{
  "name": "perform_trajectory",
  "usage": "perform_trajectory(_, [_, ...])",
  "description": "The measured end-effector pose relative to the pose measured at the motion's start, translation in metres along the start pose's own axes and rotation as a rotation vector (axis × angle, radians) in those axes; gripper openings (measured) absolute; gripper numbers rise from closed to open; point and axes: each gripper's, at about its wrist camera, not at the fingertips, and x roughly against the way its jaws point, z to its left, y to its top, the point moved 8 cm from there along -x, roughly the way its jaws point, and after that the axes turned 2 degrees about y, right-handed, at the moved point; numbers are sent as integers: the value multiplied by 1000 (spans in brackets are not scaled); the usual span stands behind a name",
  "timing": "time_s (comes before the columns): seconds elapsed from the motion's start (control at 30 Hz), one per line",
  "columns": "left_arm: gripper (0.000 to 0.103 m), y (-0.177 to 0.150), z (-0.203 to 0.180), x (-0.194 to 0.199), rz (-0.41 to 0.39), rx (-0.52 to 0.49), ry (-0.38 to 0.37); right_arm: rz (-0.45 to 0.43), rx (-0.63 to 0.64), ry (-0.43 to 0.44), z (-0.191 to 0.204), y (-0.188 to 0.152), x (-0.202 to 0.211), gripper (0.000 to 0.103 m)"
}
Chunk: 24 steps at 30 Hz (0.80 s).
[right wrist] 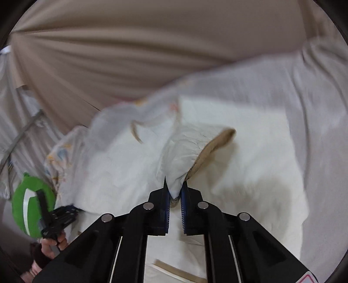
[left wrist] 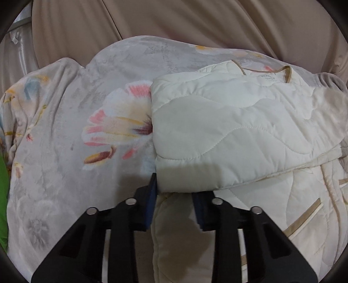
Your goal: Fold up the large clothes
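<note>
Cream quilted garment (left wrist: 235, 135) lies half-folded on the floral blanket (left wrist: 65, 122), toward the blanket's right side; its folded upper layer rests on a lower layer that spreads toward my near edge. Tan trim runs along its edges.

My right claw (right wrist: 175, 193): narrow, pinching a tan-trimmed corner of the garment (right wrist: 191, 150), cloth bunched between the blue pads (right wrist: 166, 209). That view is blurred, so how deep the bite goes I cannot tell.

My left claw (left wrist: 174, 193): jaws well apart, straddling the near edge of the folded layer. Whether the pads touch the cloth I cannot tell; it does not look clamped.

Risks as I judge them:
- Right hold looks shallow, near the corner tip. A quick pull could slip it free and drop the fold.
- Left side unpinned: hauling from the right alone could drag the stack across the blanket and skew the fold.
- The plush blanket could ruck up under the garment.

Beige curtain (left wrist: 174, 19) hangs beyond the blanket's far edge.
</note>
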Motion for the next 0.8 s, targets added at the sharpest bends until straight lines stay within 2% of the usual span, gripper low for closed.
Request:
perform_trajectory(0.07, [19, -2, -2, 0, -4, -8, -4, -114, 41, 10, 13, 12, 35, 7])
perform_trajectory(0.1, [18, -4, -3, -1, -3, -10, -10, -142, 35, 9, 10, 14, 44, 7])
perform_trajectory(0.13, [17, -5, -6, -3, -2, -15, -13, -133, 26, -12, 0, 12, 44, 7])
perform_trajectory(0.2, [16, -8, -11, -7, 3, -29, -8, -44, 25, -116, -29, -2, 21, 7])
perform_trajectory(0.27, [16, -9, -15, -8, 2, -47, 13, 108, -1, -212, -65, -36, -19, 7])
perform_trajectory(0.3, [16, -9, -17, -8, 1, -54, 21, 168, -36, -217, -80, -55, -37, 6])
perform_trajectory(0.33, [16, -9, -17, -7, 2, -58, 27, 176, -53, -206, -84, -63, -44, 5])
perform_trajectory(0.47, [18, -11, -16, -2, 2, -62, 37, 163, -44, -207, -80, -61, -40, 8])
perform_trajectory(0.53, [20, -13, -13, 7, 9, -37, 19, 167, -42, -218, -77, -63, -33, 11])
perform_trajectory(0.6, [20, -14, -11, 24, 5, -5, -26, 156, -30, -241, -73, -58, -18, 20])
perform_trajectory(0.63, [23, -13, -10, 34, -4, 6, -47, 142, -22, -256, -72, -54, -10, 31])
perform_trajectory(0.7, [27, -2, -8, 59, -58, 15, -81, 94, 8, -292, -65, -41, 7, 32])
perform_trajectory(0.8, [37, 36, -12, 88, -170, 7, -76, 38, 70, -275, -37, -14, 13, 32])
